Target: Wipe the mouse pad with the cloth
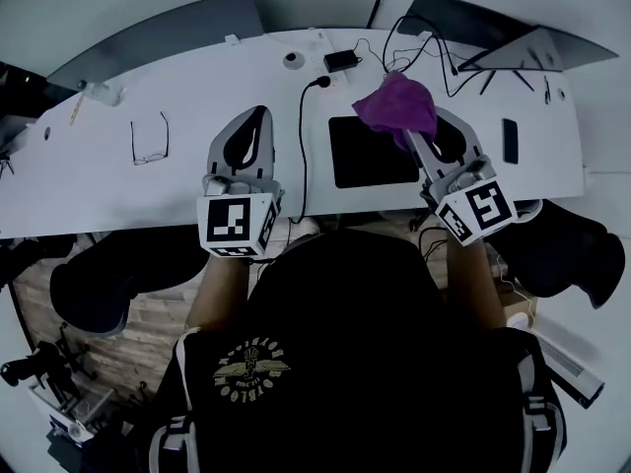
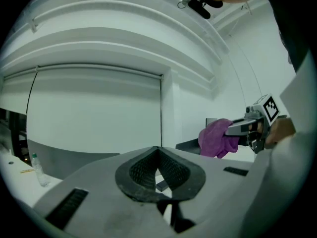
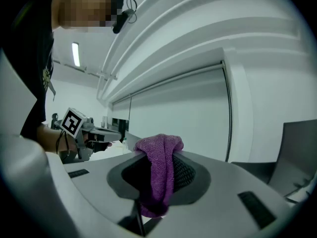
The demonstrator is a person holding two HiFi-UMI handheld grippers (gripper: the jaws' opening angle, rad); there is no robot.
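Observation:
A black mouse pad (image 1: 372,152) lies flat on the white desk (image 1: 148,190), near its front edge. My right gripper (image 1: 412,132) is shut on a purple cloth (image 1: 397,105), which hangs bunched above the pad's far right corner. In the right gripper view the cloth (image 3: 161,175) is pinched between the jaws and droops below them. My left gripper (image 1: 258,118) sits left of the pad with its tips meeting and nothing between them; it is raised off the desk. The left gripper view shows the closed tips (image 2: 158,150) and, at the right, the cloth (image 2: 216,137) in the other gripper.
Eyeglasses (image 1: 150,141) lie at the desk's left. A black cable (image 1: 303,146) runs between the two grippers to a charger (image 1: 341,60) at the back. A phone (image 1: 510,141) lies right of the pad, and a laptop (image 1: 537,49) stands at the far right.

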